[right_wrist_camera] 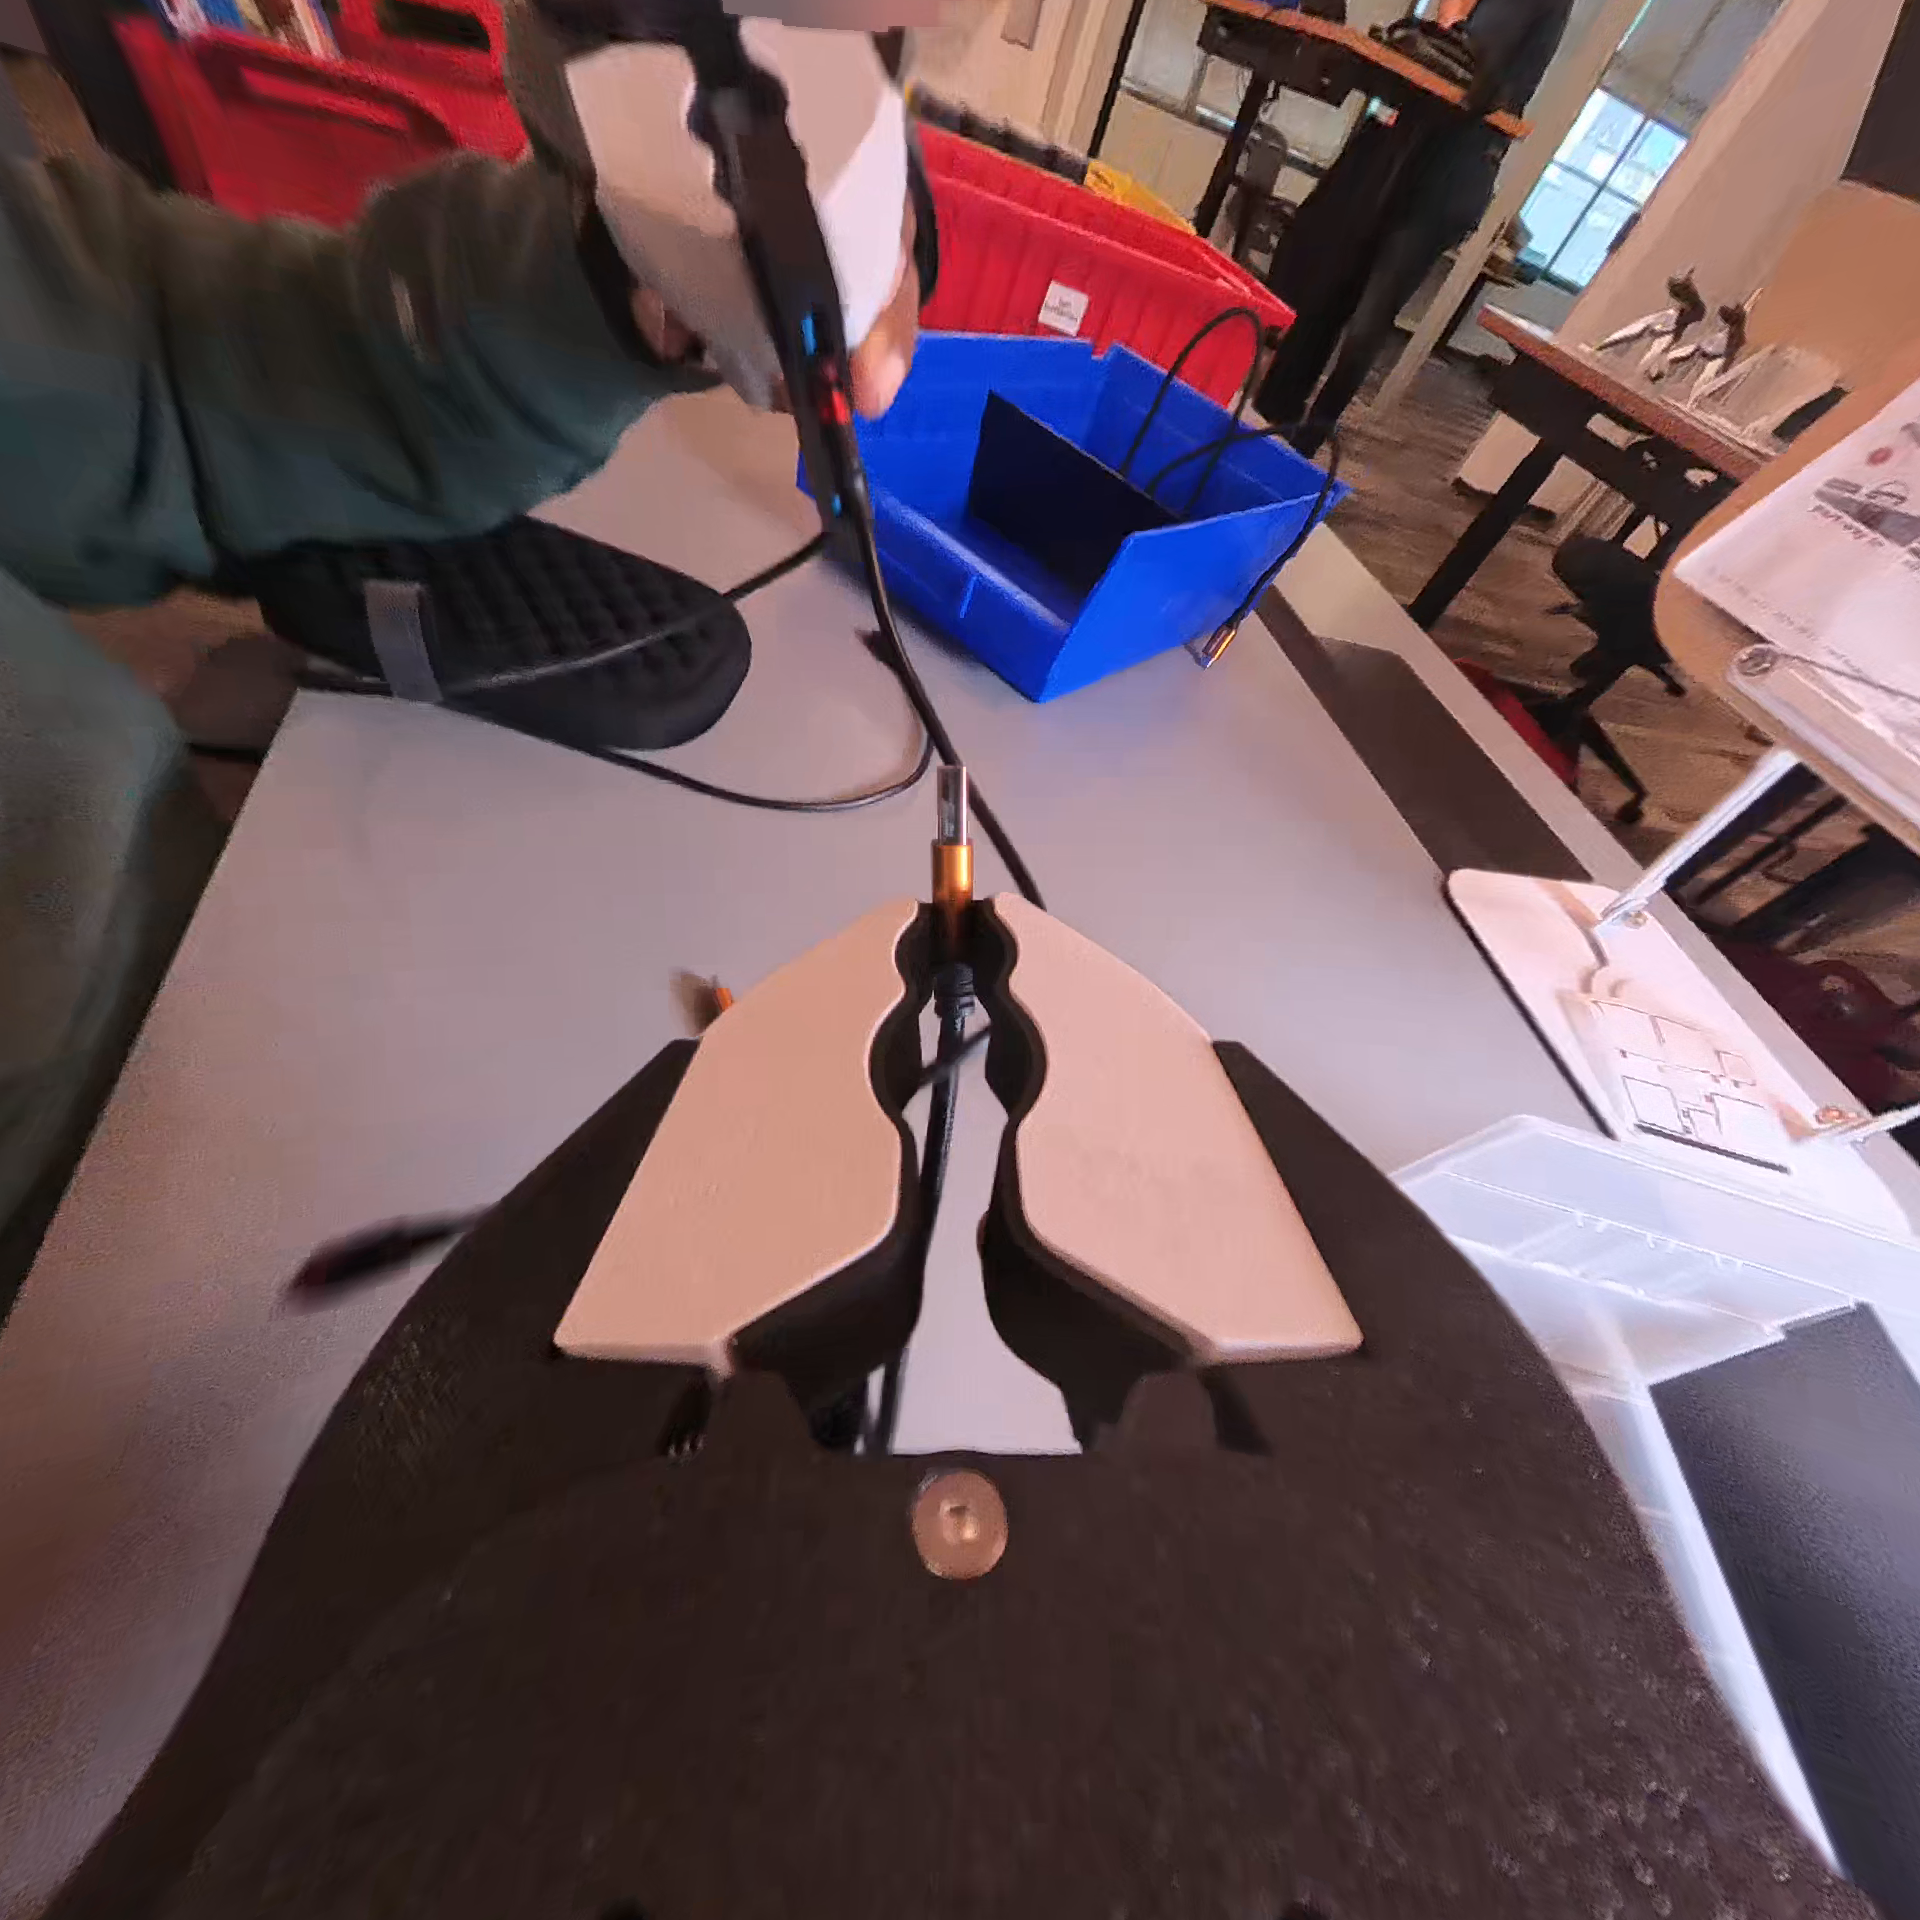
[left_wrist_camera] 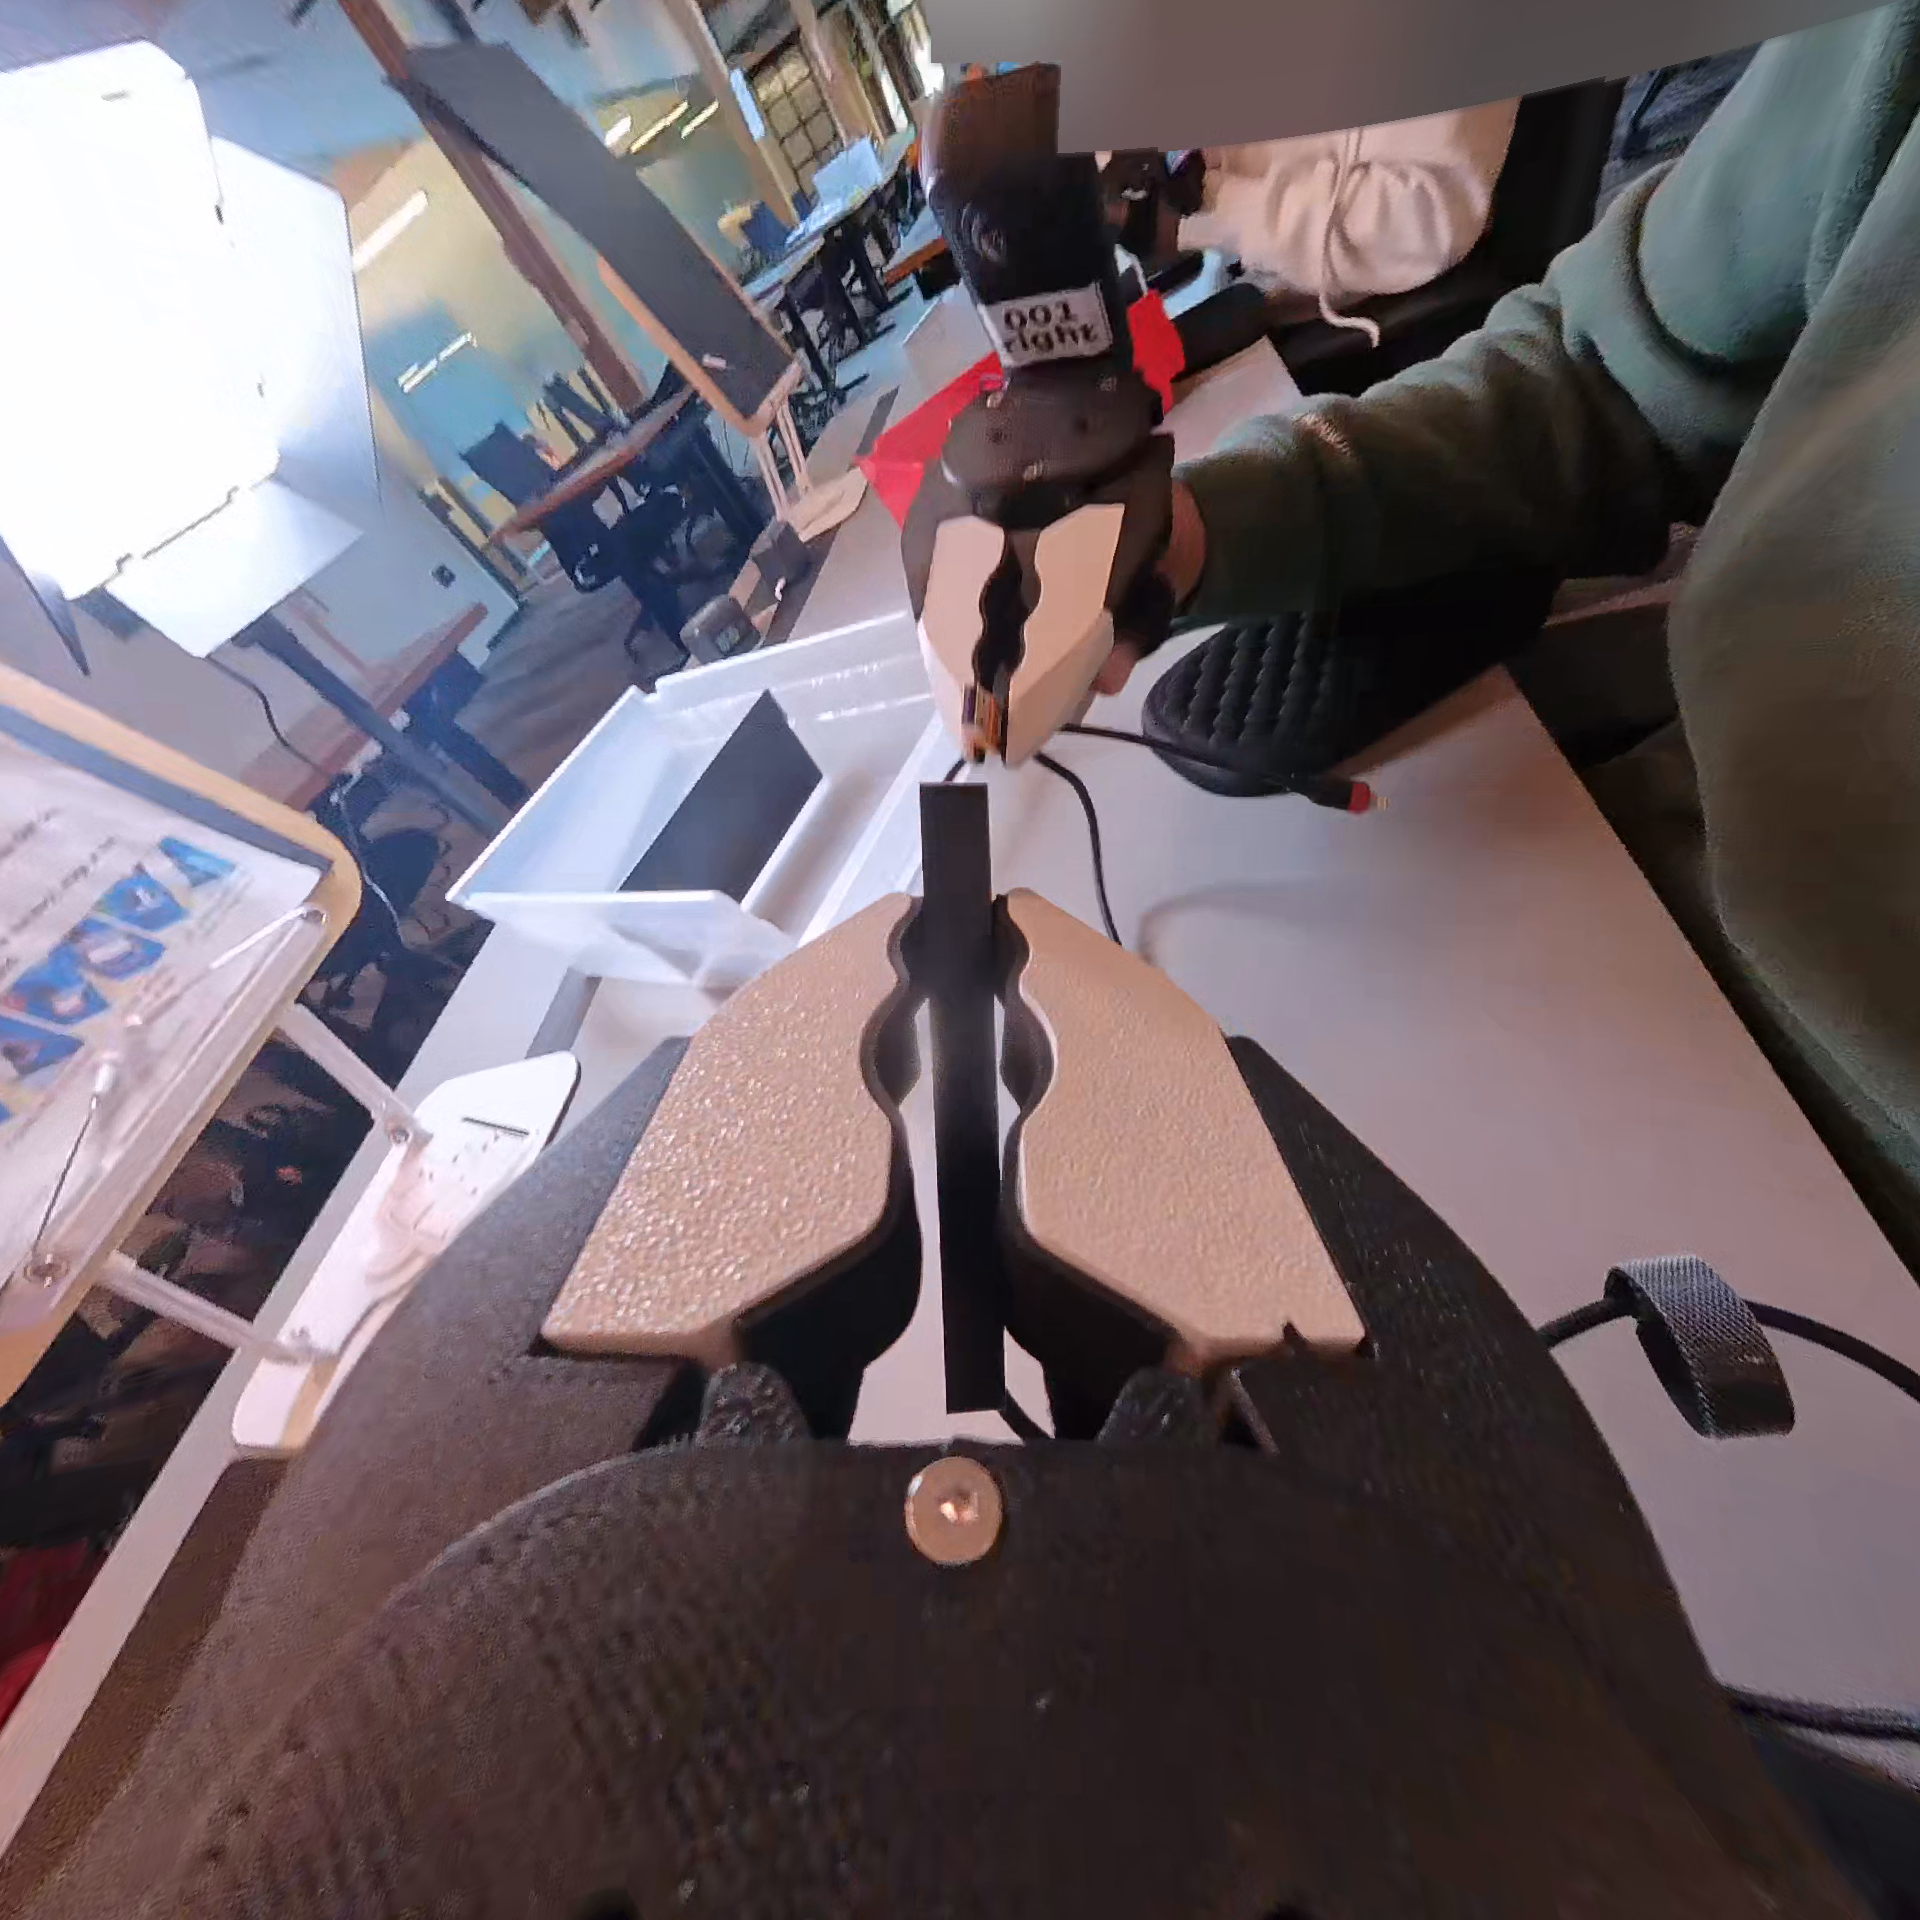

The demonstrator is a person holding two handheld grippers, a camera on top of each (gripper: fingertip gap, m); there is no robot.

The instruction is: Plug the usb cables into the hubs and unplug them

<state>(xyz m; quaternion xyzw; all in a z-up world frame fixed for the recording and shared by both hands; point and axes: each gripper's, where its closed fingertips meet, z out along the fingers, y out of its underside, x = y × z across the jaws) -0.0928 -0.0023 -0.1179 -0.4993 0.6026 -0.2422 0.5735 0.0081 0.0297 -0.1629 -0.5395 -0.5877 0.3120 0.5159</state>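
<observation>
The room was an open workshop with standing desks, chairs and tall windows in the background, and the work went on over a pale grey desk (right_wrist_camera: 1195, 883) with a matt, slightly smooth top. On it stood a blue bin (right_wrist_camera: 1081, 540) with a cable hanging over its wall, a clear plastic tray (left_wrist_camera: 727, 821) at the desk's edge, and a black cushioned pad (right_wrist_camera: 540, 634) under the person's green sleeve. The left tool (left_wrist_camera: 956, 914) was pressed together on a slim black hub (left_wrist_camera: 954, 1039), held edge-on and raised off the desk, its cord trailing away across the top. The right tool (right_wrist_camera: 954, 909) pinched the orange collar of a USB plug (right_wrist_camera: 951, 831), metal end pointing forward, its cable (right_wrist_camera: 935, 1132) running back between the fingers. Plug and hub were apart in the air, not yet mated (the ports themselves could not be made out from the left wrist view). The chief risk seemed to be misalignment: a plug tilted or turned the wrong way up would probably jam at the port's lip, and pushing harder could let the thin hub twist or slide in its grip. The slack cords on the desk might also snag and drag either piece off line.
</observation>
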